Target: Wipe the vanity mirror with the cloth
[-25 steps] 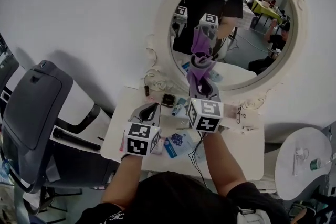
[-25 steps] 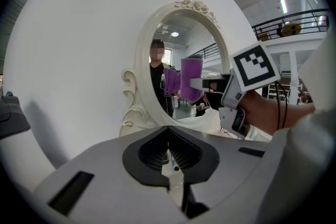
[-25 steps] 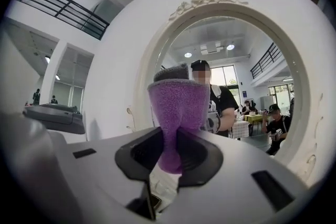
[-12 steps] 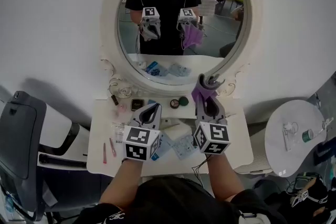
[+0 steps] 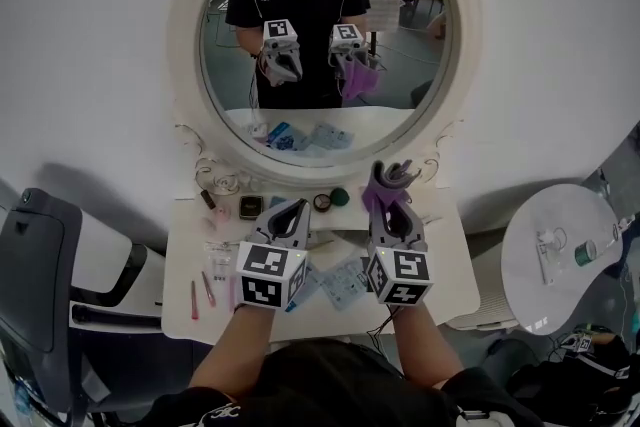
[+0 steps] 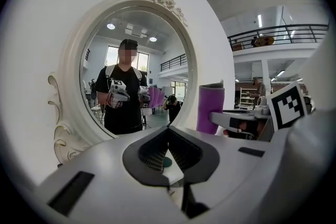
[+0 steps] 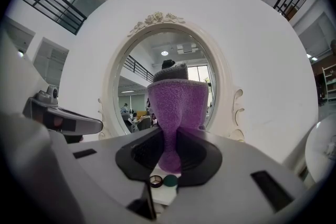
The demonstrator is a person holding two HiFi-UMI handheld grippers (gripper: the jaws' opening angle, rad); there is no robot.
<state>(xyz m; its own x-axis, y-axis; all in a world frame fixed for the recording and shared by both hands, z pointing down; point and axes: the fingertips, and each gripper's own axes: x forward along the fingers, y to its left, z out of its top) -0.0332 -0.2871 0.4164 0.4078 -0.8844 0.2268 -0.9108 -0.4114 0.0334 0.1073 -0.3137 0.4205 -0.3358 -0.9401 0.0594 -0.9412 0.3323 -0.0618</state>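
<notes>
Right gripper view: the right gripper's (image 7: 169, 139) jaws clamp the purple cloth (image 7: 176, 102), raised short of the vanity mirror (image 7: 135, 89). What could go wrong? (Desk)

Only a narrow fold looks pinched, so dragging on glass could pull it free. The left gripper (image 6: 168, 132), jaws together and empty, hovers over the cluttered table (image 5: 450, 260); a low swing might scatter the small items. (Photographer)

White vanity table (image 5: 445, 267), top cluttered.
- Just ahead of the left gripper (image 5: 292, 206), slightly left: dark square case (image 5: 250, 207). Small brown bottle (image 5: 208, 199) further left.
- Between the left gripper and the right gripper (image 5: 392, 190), near their front ends: dark round ring (image 5: 322, 202) and green lid (image 5: 340, 197), side by side.
- Well left of the left gripper: two pink sticks (image 5: 200, 293).
- Under and between the marker cubes: clear packets (image 5: 345, 280) and a blue packet (image 5: 300, 288).
</notes>
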